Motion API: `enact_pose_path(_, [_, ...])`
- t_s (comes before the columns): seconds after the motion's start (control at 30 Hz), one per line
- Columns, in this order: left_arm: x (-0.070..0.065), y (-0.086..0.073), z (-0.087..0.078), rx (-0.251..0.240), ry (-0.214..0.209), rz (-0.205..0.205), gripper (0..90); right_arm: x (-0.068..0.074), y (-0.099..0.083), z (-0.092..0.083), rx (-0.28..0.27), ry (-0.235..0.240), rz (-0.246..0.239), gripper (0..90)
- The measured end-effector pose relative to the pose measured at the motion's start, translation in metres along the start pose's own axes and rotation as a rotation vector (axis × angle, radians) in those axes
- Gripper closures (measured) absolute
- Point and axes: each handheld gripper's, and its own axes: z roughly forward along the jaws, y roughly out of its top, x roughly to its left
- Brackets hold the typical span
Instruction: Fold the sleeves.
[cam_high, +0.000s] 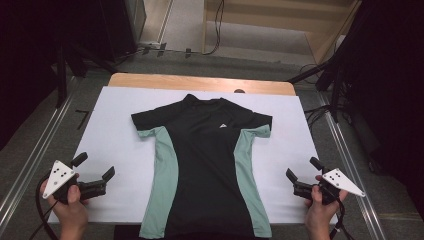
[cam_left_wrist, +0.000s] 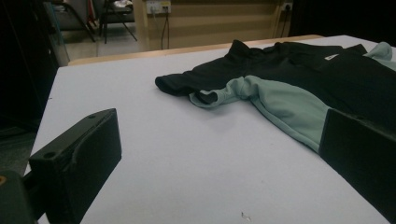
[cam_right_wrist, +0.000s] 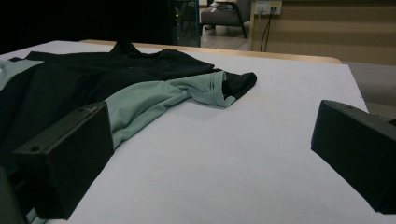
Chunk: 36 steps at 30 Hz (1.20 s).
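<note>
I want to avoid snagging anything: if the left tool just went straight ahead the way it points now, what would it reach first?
Probably the shirt: the open left tool points across bare white table cover toward its mint side panel, though depth is hard to judge.

black shirt (cam_high: 205, 165) with mint-green side panels, white table cover (cam_high: 115, 135)

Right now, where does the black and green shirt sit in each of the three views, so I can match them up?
High view: the shirt lies flat at the centre of the white sheet, collar away from the person.
Left gripper view: it fills the upper right, one sleeve reaching left.
Right gripper view: it fills the upper left, one sleeve reaching right.
Shared landmark: the table's wooden far edge.
</note>
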Motion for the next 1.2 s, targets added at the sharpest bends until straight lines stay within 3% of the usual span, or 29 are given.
enact_pose_path(0.37, [-0.005,0.004,0.002,0.003,-0.001,0.031,0.0,0.001,0.000,0.000,0.008,-0.002,0.000,0.0])
enact_pose_path(0.4, [-0.005,0.004,0.004,-0.001,-0.019,0.004,0.0,0.001,0.000,0.000,0.009,-0.001,0.000,0.0])
enact_pose_path(0.47, [-0.004,0.005,0.005,-0.005,-0.025,-0.007,0.0,0.001,0.000,0.000,0.009,-0.004,0.001,0.0])
enact_pose_path(0.63, [-0.009,0.010,0.007,-0.008,-0.016,0.021,0.0,0.001,0.000,0.000,0.009,-0.003,0.002,0.0])
enact_pose_path(0.73, [-0.015,0.015,0.010,0.002,-0.029,0.040,0.0,0.002,0.000,0.001,0.013,-0.010,-0.007,0.0])
enact_pose_path(1.0, [-0.022,0.030,0.012,0.000,-0.050,0.034,0.0,0.006,0.001,0.001,0.025,-0.017,-0.047,0.0])
enact_pose_path(1.2, [-0.026,0.043,0.021,0.021,-0.081,0.026,0.0,0.006,0.001,0.001,0.025,-0.015,-0.036,0.0])
